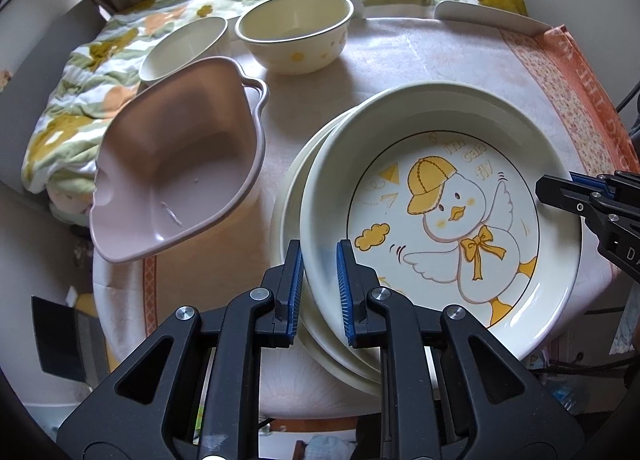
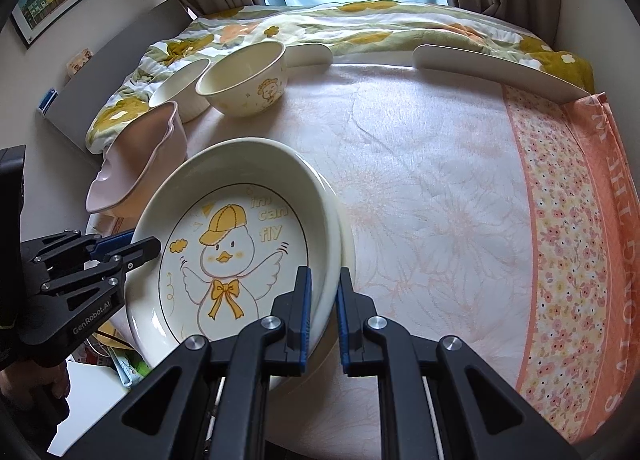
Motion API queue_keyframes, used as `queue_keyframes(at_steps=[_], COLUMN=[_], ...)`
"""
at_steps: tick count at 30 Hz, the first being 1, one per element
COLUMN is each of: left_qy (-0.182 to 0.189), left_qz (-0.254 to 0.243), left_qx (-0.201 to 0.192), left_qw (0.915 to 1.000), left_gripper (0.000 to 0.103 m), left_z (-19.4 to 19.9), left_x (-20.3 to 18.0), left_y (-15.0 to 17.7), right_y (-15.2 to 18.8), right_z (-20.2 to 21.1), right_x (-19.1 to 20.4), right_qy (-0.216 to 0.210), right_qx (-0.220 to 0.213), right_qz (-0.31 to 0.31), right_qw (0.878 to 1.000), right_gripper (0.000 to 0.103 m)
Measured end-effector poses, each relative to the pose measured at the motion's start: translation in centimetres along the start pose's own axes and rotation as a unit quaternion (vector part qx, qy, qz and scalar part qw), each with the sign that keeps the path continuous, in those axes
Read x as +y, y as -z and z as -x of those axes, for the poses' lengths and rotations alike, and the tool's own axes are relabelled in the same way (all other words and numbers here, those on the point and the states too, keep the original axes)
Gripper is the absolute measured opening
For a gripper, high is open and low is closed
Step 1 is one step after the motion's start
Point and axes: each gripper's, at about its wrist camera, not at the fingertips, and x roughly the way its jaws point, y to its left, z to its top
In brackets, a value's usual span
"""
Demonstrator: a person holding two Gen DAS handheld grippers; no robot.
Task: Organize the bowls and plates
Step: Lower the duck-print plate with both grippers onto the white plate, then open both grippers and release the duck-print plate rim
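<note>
A cream plate with a yellow-capped duck (image 1: 440,220) (image 2: 240,256) lies on top of a plain cream plate (image 1: 286,196) (image 2: 347,250) on the cloth-covered table. My left gripper (image 1: 320,250) (image 2: 136,242) is shut on the duck plate's near-left rim, which runs between its blue pads. On the opposite rim, my right gripper (image 2: 323,274) (image 1: 540,186) is shut on the same plate. A pink bowl with handles (image 1: 176,164) (image 2: 136,168) sits tilted to the left. Behind it are a small white bowl (image 1: 184,48) (image 2: 182,82) and a cream bowl with yellow prints (image 1: 294,32) (image 2: 244,76).
Two flat white dishes (image 1: 492,18) (image 2: 496,68) (image 2: 310,54) lean against a flowered quilt (image 1: 80,72) at the table's far edge. The pale cloth (image 2: 440,200) stretches to the right of the plates, with an orange flowered border (image 2: 568,220). A person's hand (image 2: 52,380) holds the left gripper.
</note>
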Motion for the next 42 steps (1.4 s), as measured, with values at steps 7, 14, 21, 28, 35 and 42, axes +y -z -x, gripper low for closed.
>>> queue_keyframes(at_steps=[7,14,21,28,35,42], left_qy=[-0.024,-0.038,-0.025,-0.016,-0.027,0.001], left_qz=[-0.007,-0.012,0.002,0.040,0.079,0.163], left_qx=[0.001,-0.001,0.000,-0.025,-0.101,-0.132], left_qw=[0.9997,0.9992,0.9997,0.9987,0.9914,0.9778], left_gripper=[0.015,0.015,0.015,0.044,0.102,0.102], left_z=[0.4,0.4,0.6,2.9,8.0,11.9], left_x=[-0.4,-0.3,0.3,1.4,3.5,10.5], left_y=[-0.2,-0.5,-0.5,-0.8,-0.8,0.2], right_y=[0.0,-0.1,-0.1,-0.9,-2.7,-6.2], right_z=[-0.1,-0.2,-0.3,1.1,4.0,6.7], right_x=[0.1,0.5,0.5,0.6,1.5,3.6], right_qy=[0.007,0.013,0.011,-0.003,-0.018,-0.056], right_qx=[-0.001,0.001,0.002,-0.018,-0.060,-0.088], right_qz=[0.005,0.018,0.017,0.006,0.038,0.088], right_qw=[1.000,1.000,1.000,1.000,0.997,0.991], right_gripper=[0.011,0.011,0.011,0.011,0.094,0.103])
